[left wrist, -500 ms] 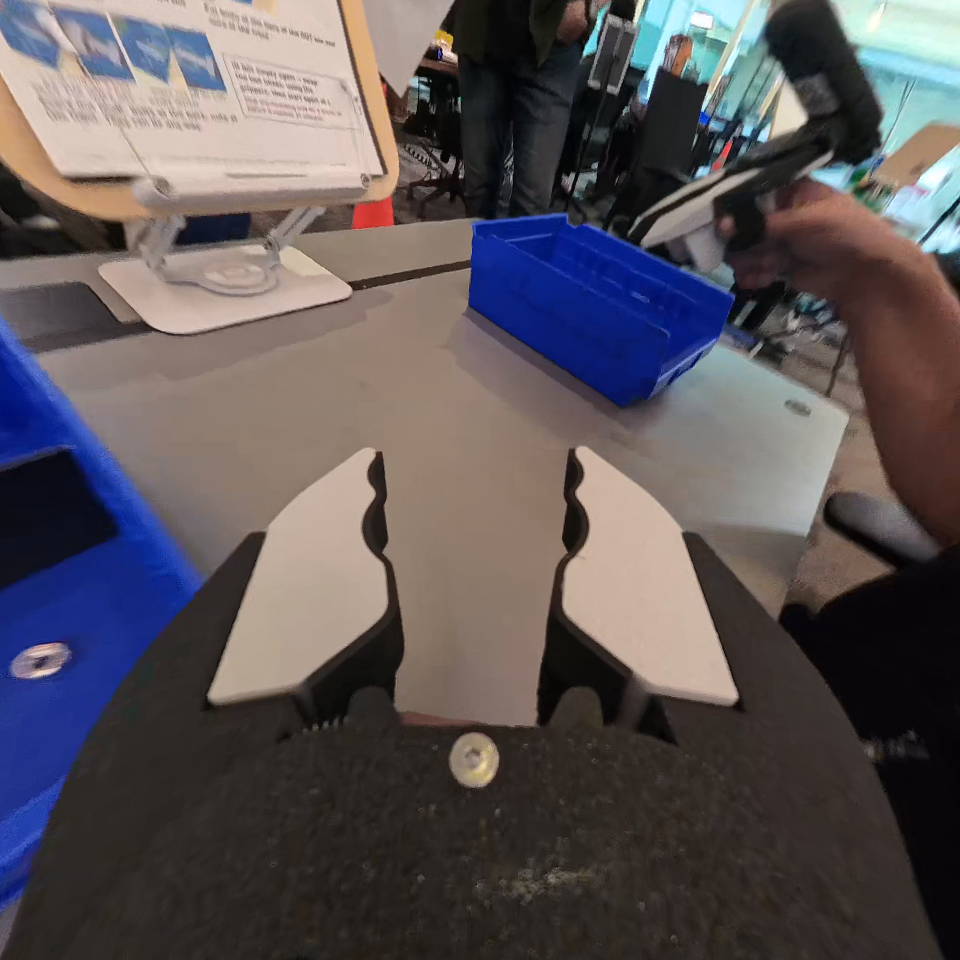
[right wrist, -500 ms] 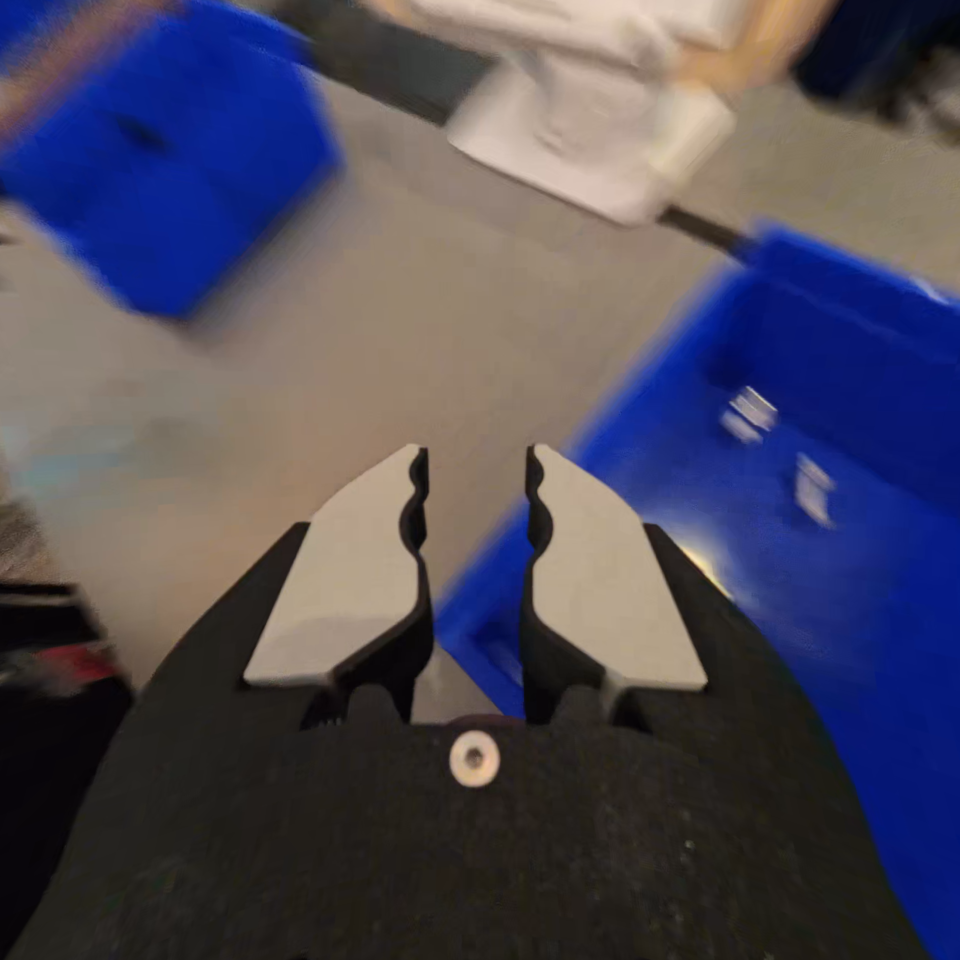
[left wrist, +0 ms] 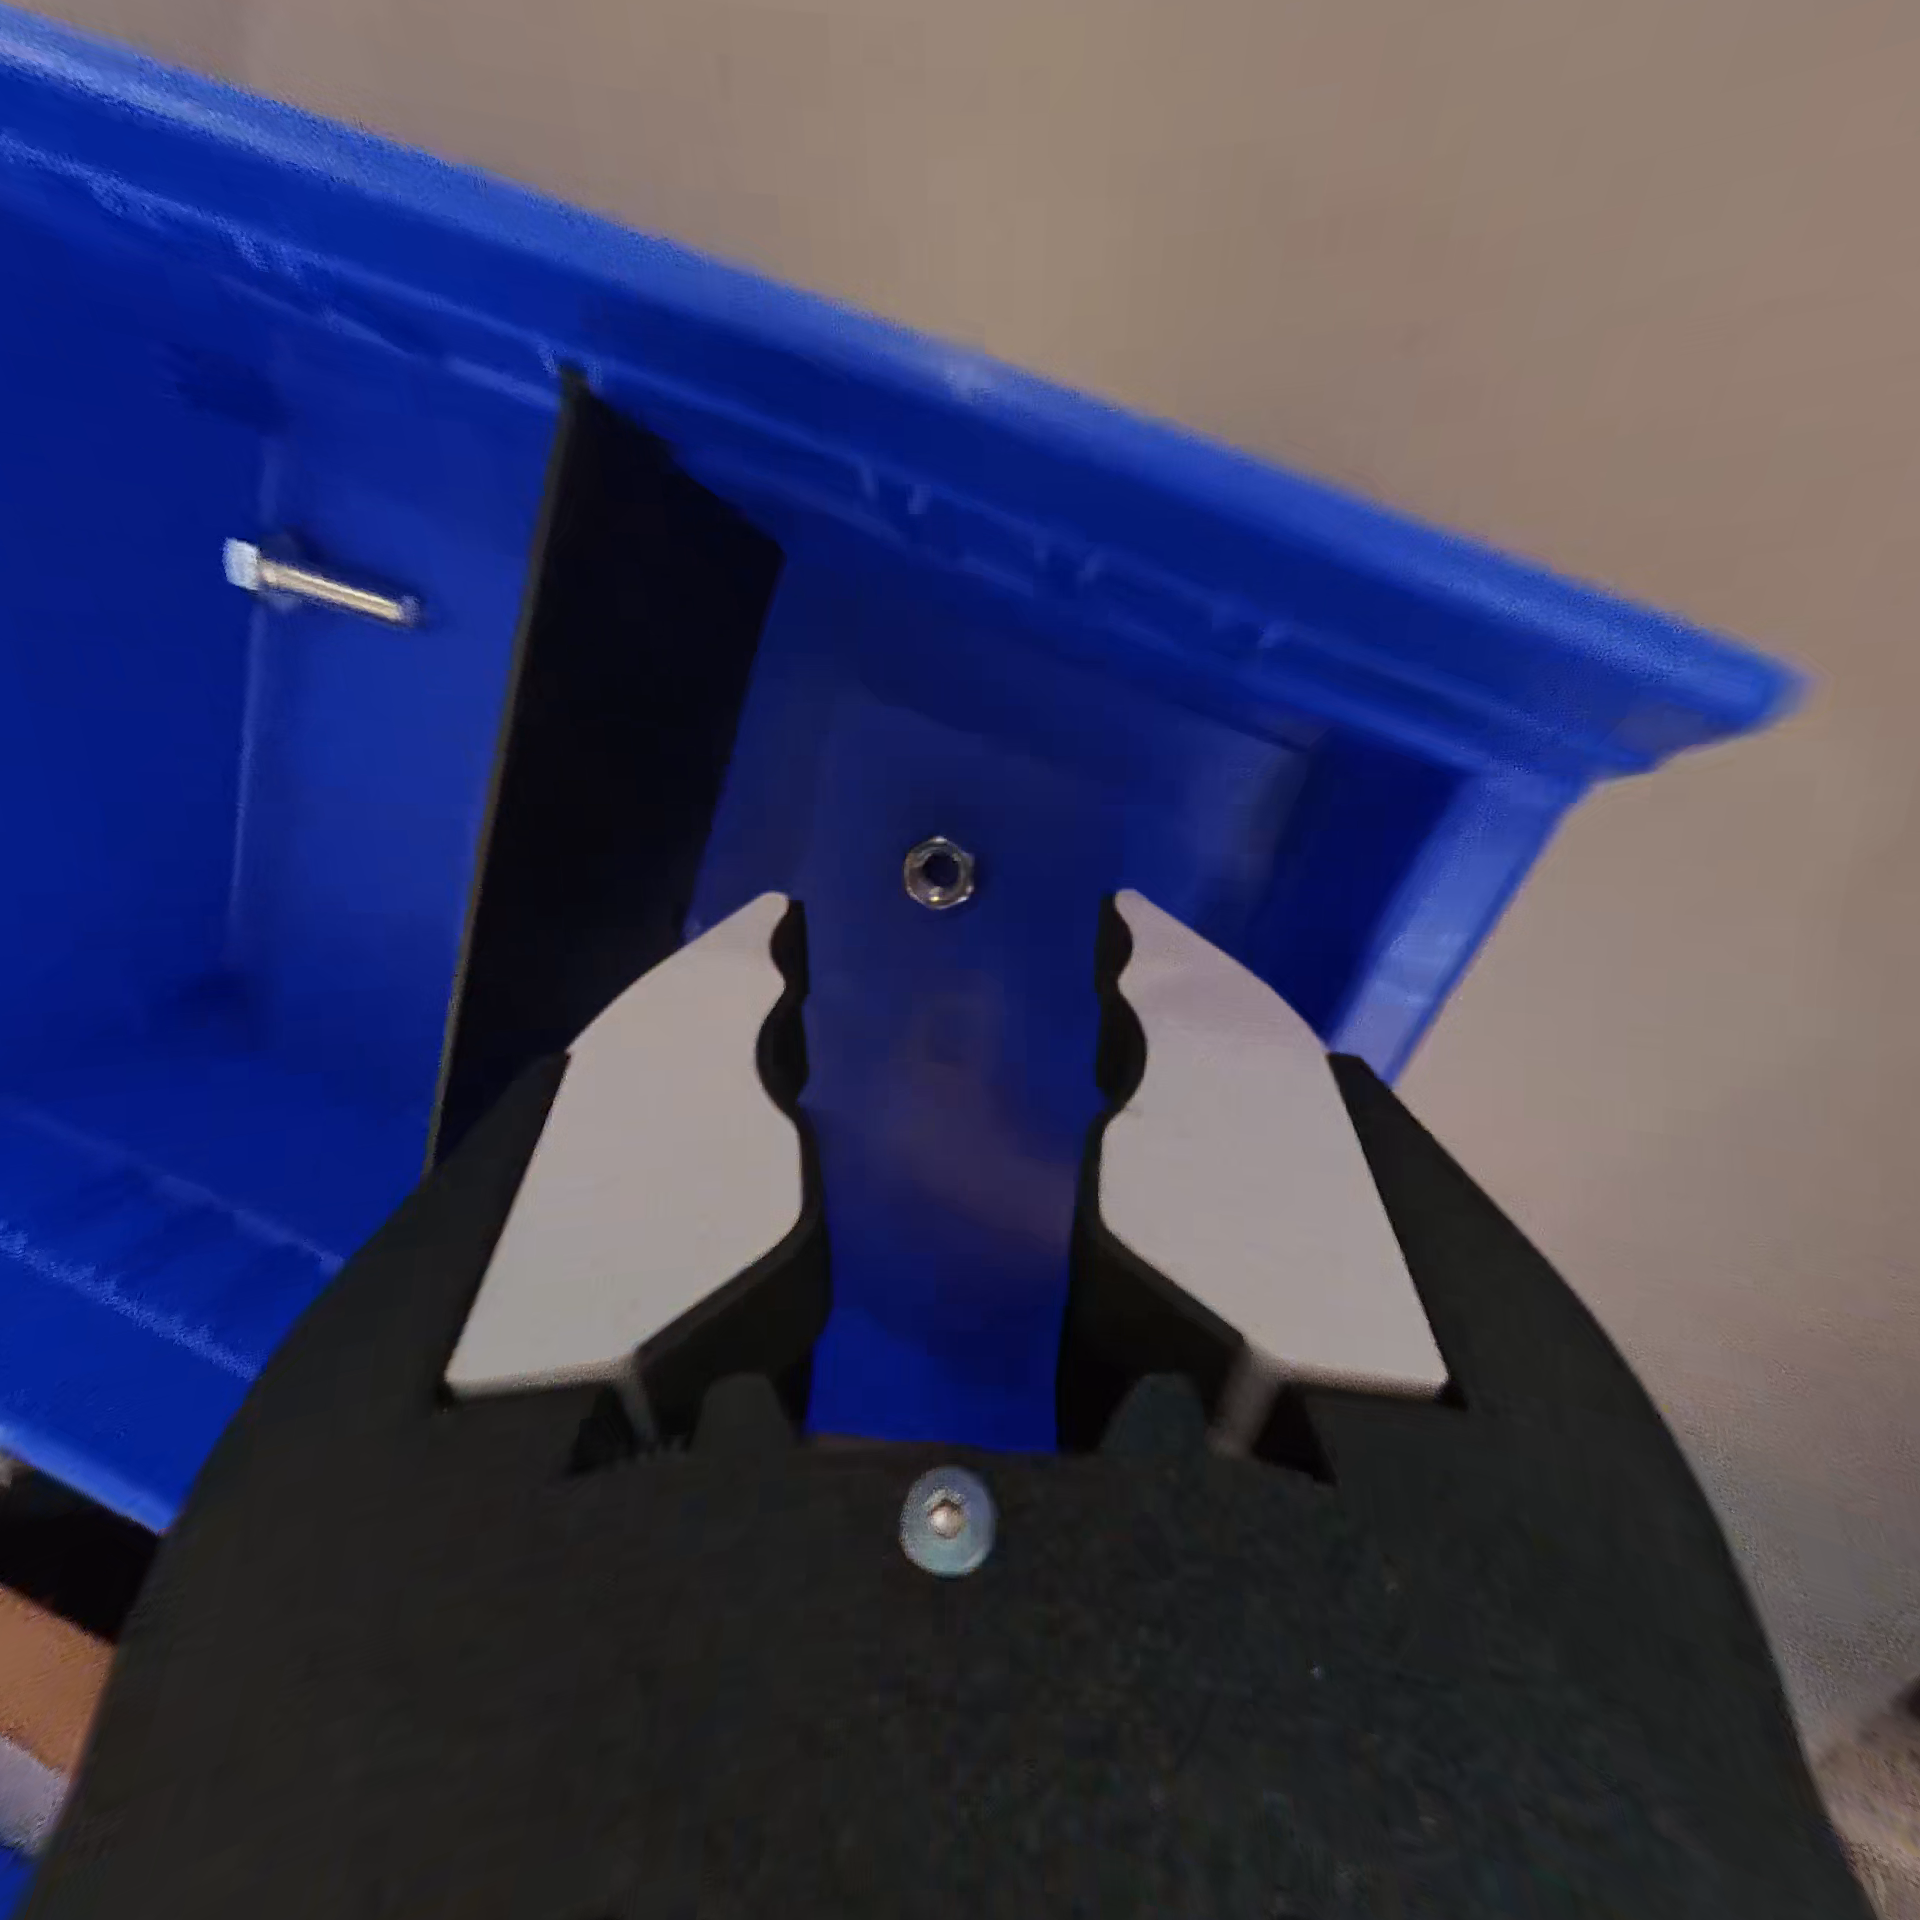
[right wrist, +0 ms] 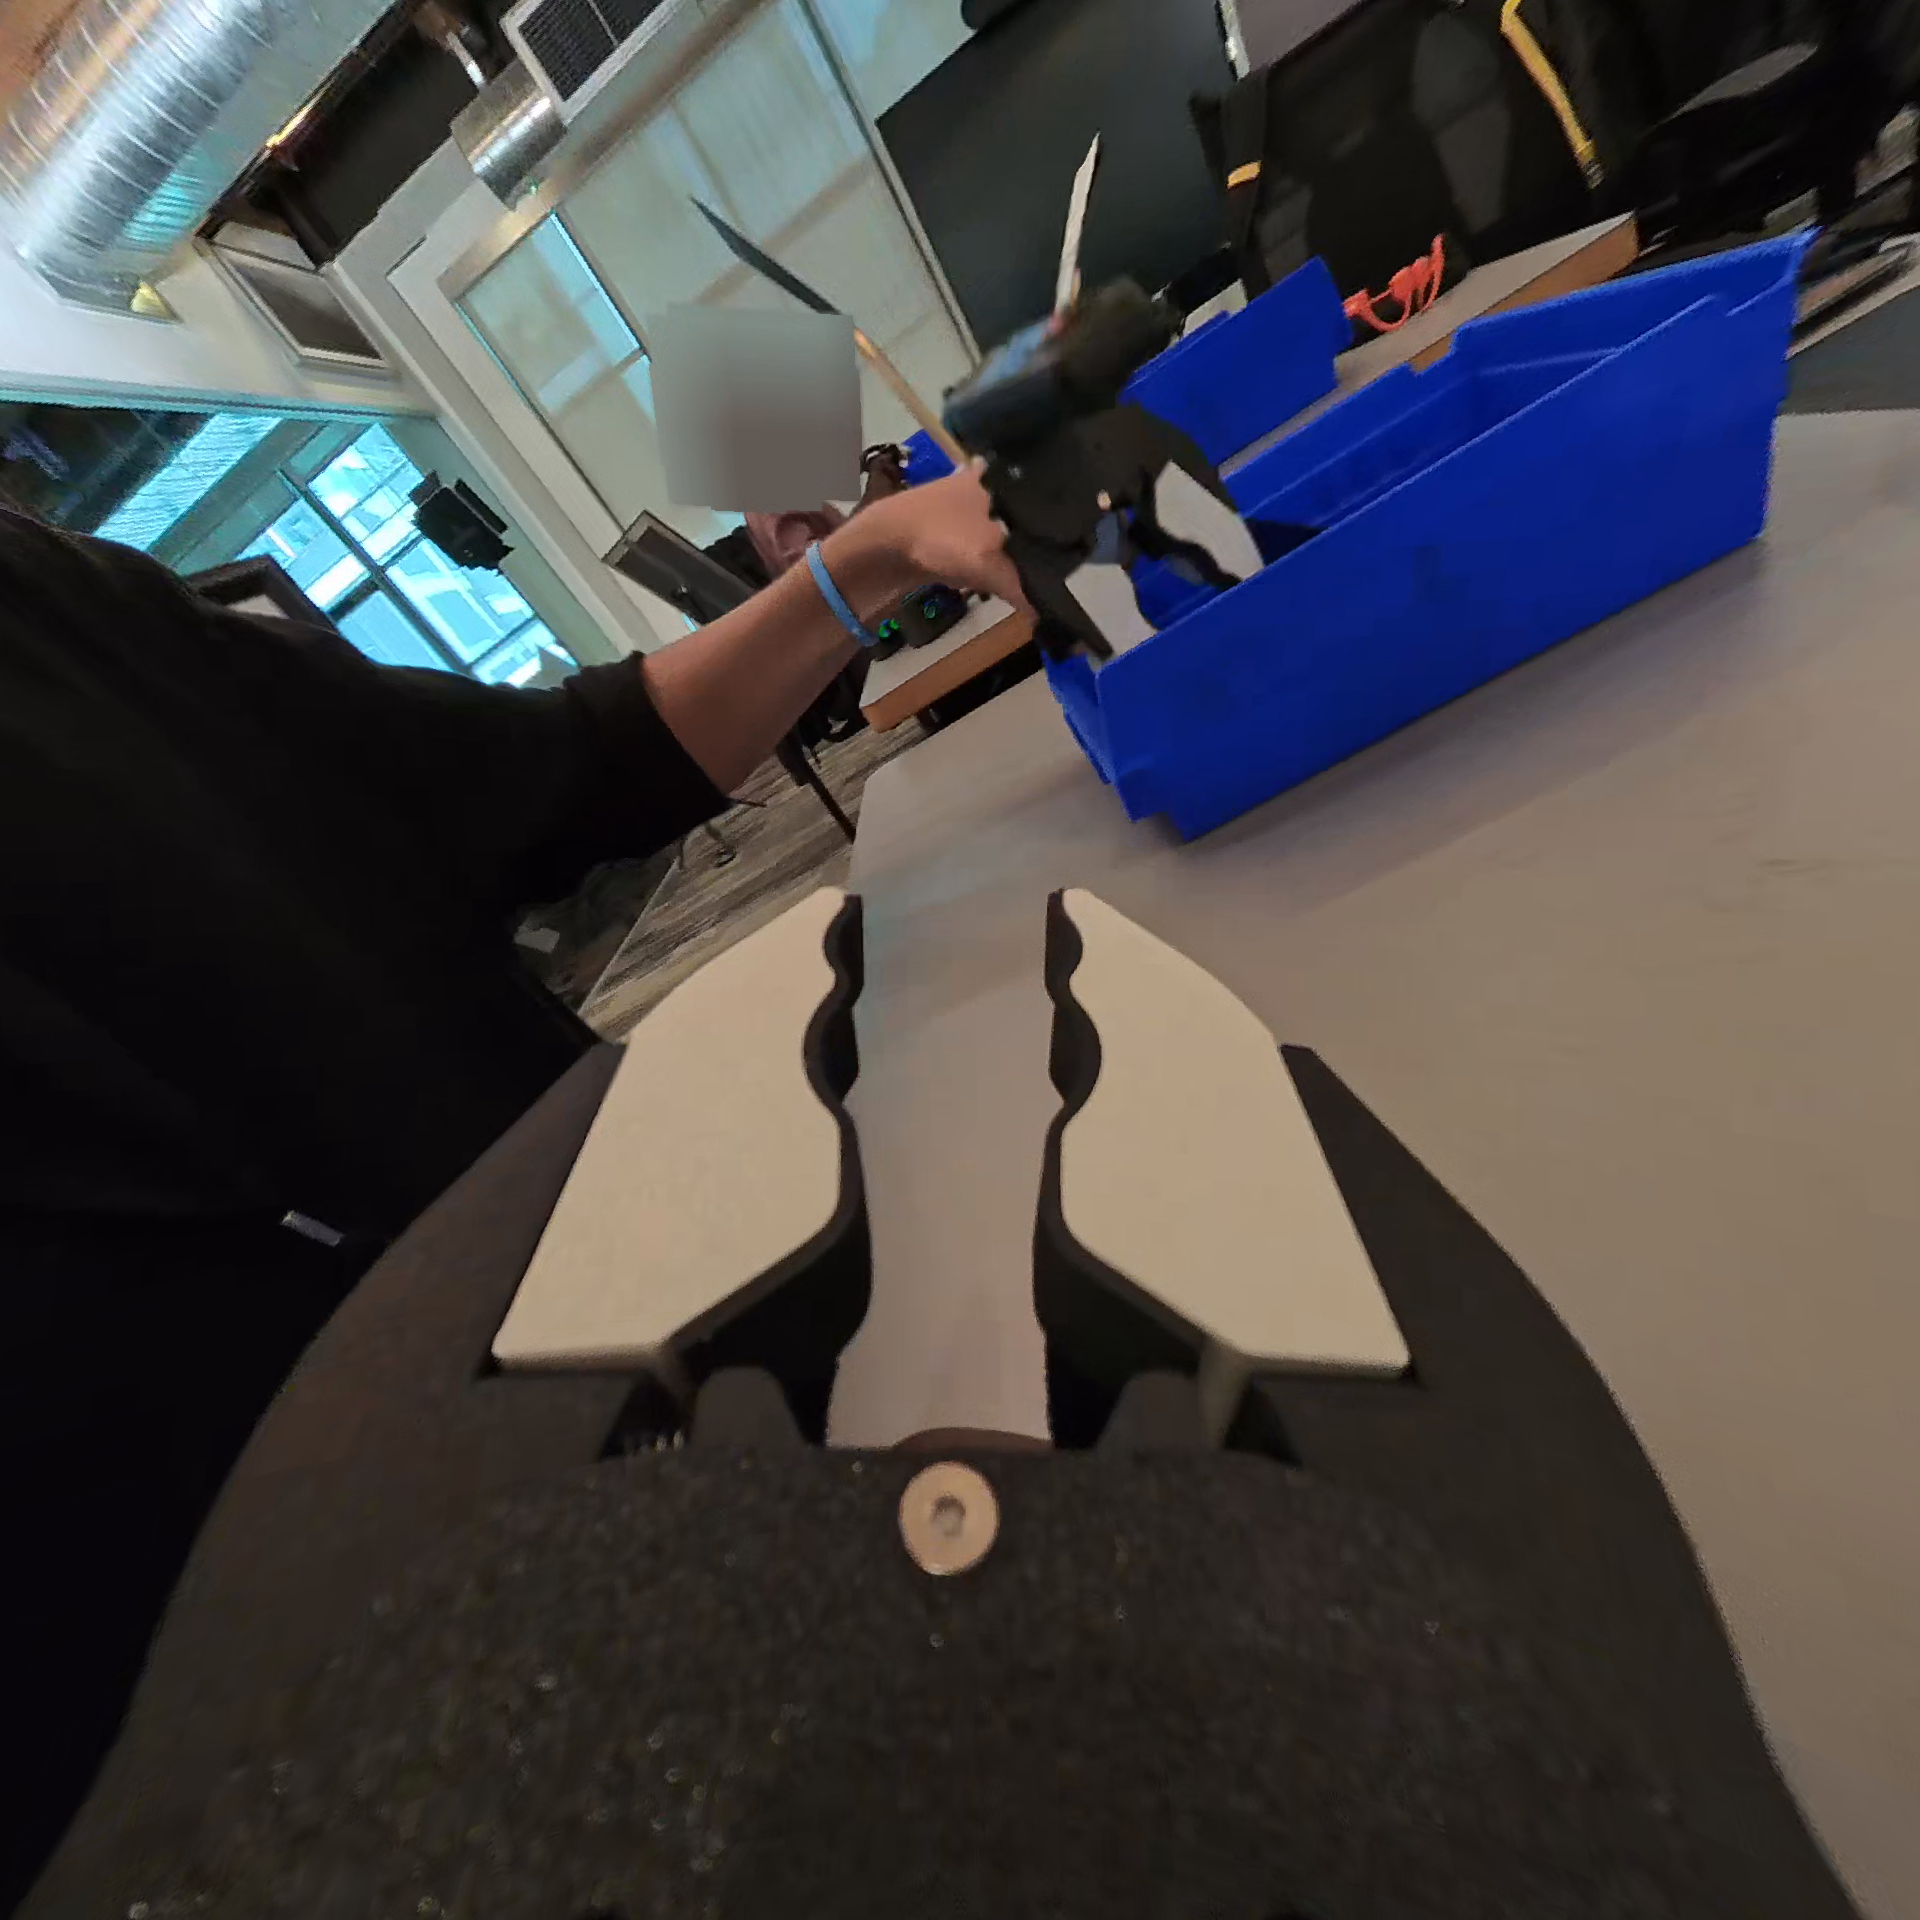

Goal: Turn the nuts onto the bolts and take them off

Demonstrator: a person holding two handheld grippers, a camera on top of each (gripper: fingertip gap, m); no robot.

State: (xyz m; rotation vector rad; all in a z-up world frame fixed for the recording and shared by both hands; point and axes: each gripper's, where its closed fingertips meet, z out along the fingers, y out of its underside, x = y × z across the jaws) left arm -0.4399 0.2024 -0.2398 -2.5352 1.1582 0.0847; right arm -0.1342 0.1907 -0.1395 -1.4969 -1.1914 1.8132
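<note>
In the left wrist view my left gripper (left wrist: pixel 951 906) is open and points down into a blue bin (left wrist: pixel 1143 582). A small steel nut (left wrist: pixel 938 873) lies flat on the bin floor just beyond the fingertips, centred between them. A steel bolt (left wrist: pixel 317 594) lies in the neighbouring compartment, past a black divider (left wrist: pixel 613 748). My right gripper (right wrist: pixel 954 902) is open and empty, low over the grey table (right wrist: pixel 1507 1091). The right wrist view also shows the left gripper (right wrist: pixel 1195 540), held by a hand, dipping into that bin (right wrist: pixel 1455 582).
A second blue bin (right wrist: pixel 1247 353) stands behind the first. The person's sleeve and arm (right wrist: pixel 675 696) reach across the left of the right wrist view. The table's edge (right wrist: pixel 862 831) runs just ahead of the right fingers, with carpet floor below. About 35 centimeters separates my left fingertips from my right.
My left gripper has swung from above the table down into the bin, over the nut. My right gripper has turned away from its bin toward the left and opened wider.
</note>
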